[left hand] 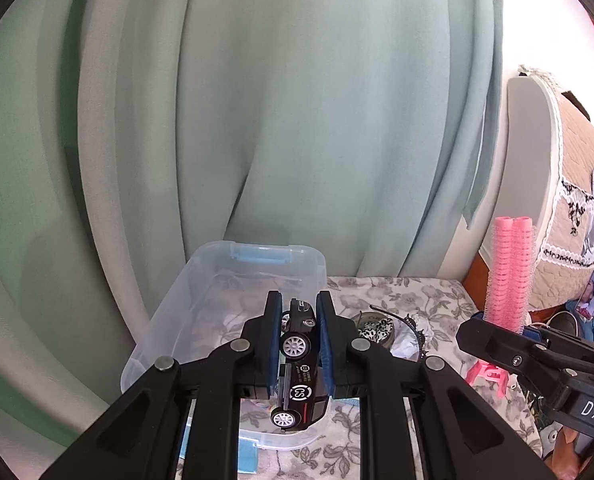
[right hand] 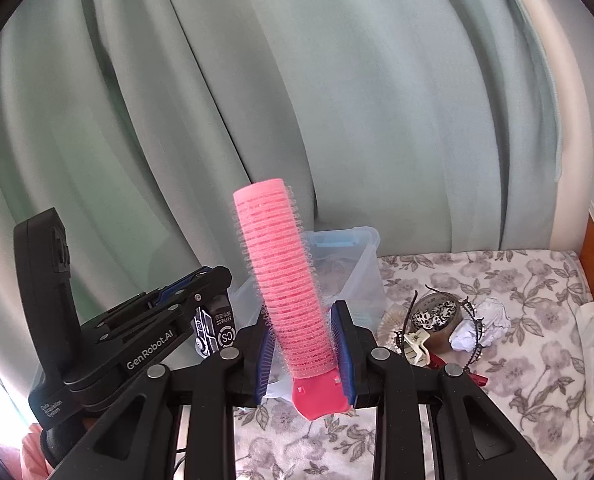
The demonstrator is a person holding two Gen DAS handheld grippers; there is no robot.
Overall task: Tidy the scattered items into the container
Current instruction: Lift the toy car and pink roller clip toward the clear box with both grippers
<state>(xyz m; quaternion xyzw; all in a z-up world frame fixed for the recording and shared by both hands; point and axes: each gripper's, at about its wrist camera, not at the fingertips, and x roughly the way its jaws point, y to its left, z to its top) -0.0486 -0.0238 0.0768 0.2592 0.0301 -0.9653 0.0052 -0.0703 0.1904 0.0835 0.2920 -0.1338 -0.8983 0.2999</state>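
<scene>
Left wrist view: a black toy car (left hand: 297, 364) is clamped in the left gripper (left hand: 299, 312), held over the clear container (left hand: 165, 320). Right wrist view: a pink hair roller (right hand: 285, 280) is gripped upright by the right gripper (right hand: 303, 322), beside the container (right hand: 367, 264).

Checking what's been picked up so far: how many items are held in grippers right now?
2: a black toy car clamped in the left gripper above the clear container, and a pink hair roller upright in the right gripper.
</scene>
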